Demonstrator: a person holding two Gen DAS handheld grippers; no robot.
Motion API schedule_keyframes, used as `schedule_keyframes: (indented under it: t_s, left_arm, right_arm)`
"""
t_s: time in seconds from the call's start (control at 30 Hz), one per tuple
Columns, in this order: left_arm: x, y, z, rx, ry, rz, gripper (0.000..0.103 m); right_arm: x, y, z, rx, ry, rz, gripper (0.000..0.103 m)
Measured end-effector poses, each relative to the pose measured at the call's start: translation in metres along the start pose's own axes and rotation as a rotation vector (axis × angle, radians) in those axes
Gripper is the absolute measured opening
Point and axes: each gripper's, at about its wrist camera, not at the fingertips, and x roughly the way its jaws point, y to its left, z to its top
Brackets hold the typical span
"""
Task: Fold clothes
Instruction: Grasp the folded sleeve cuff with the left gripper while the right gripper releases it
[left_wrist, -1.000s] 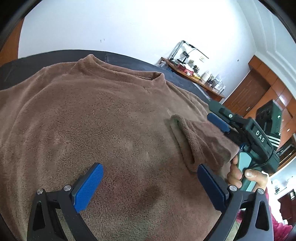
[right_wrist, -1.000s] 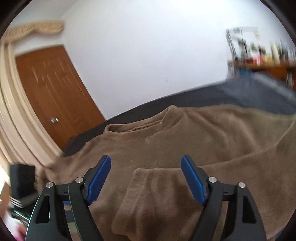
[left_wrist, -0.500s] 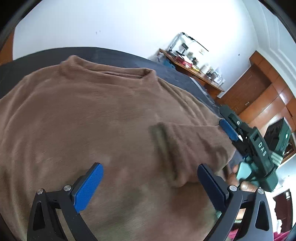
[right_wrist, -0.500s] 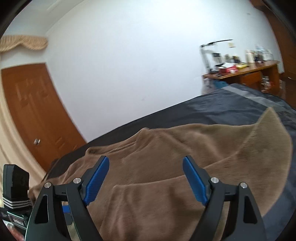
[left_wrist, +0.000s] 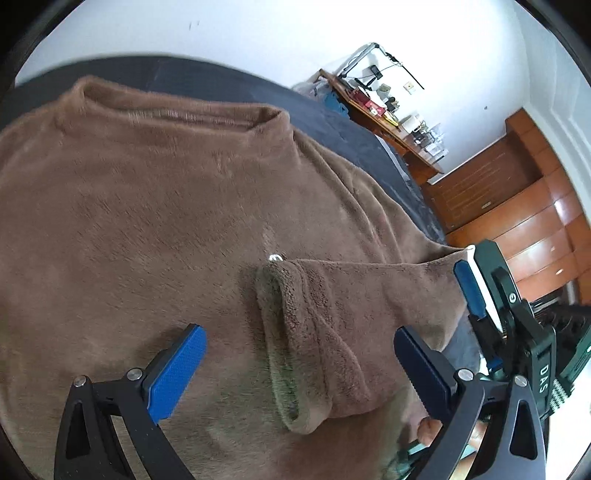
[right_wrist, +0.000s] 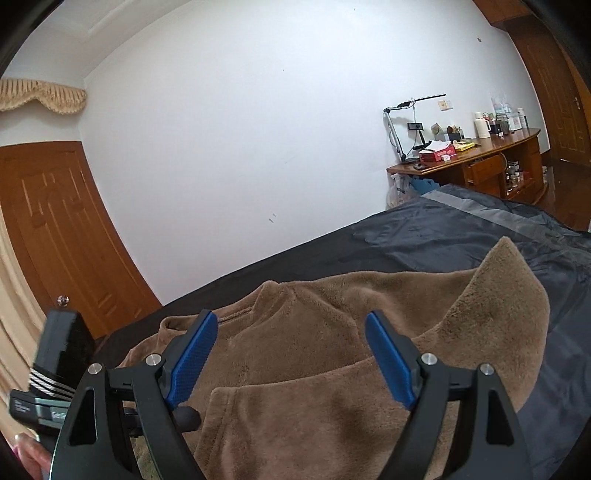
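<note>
A brown fleece sweater (left_wrist: 155, 206) lies flat on a dark bed cover (left_wrist: 351, 136), collar at the far side. One sleeve (left_wrist: 332, 332) is folded in across the body, its cuff near the middle. My left gripper (left_wrist: 299, 365) is open and empty, hovering over that cuff. My right gripper (right_wrist: 291, 358) is open and empty above the folded sleeve (right_wrist: 332, 417); it also shows at the right of the left wrist view (left_wrist: 480, 295). The sweater's collar (right_wrist: 266, 299) and a raised shoulder corner (right_wrist: 506, 266) show in the right wrist view.
A wooden desk (right_wrist: 472, 155) with a lamp and clutter stands against the white wall. A brown door (right_wrist: 62, 236) is at the left. Wooden cabinets (left_wrist: 517, 214) stand beyond the bed's right edge. The dark bed cover (right_wrist: 461, 236) extends past the sweater.
Both grippers have pulled back and risen from the sweater. The right gripper has swung right, away from the folded sleeve, which now lies still across the body.
</note>
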Motion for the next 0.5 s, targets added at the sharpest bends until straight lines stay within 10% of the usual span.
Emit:
schedule_keyframes:
  t_s: [0.37,0.5]
  left_arm:
    - [0.011,-0.005,0.010,-0.008,0.000,-0.156,0.102]
    - [0.012,-0.012,0.011,0.015,-0.005,-0.161,0.082]
  right_arm:
    - [-0.003,-0.002,0.001,-0.002,-0.006,0.010,0.085]
    - [-0.009,-0.006,0.005,0.013,-0.043,-0.015,0.085]
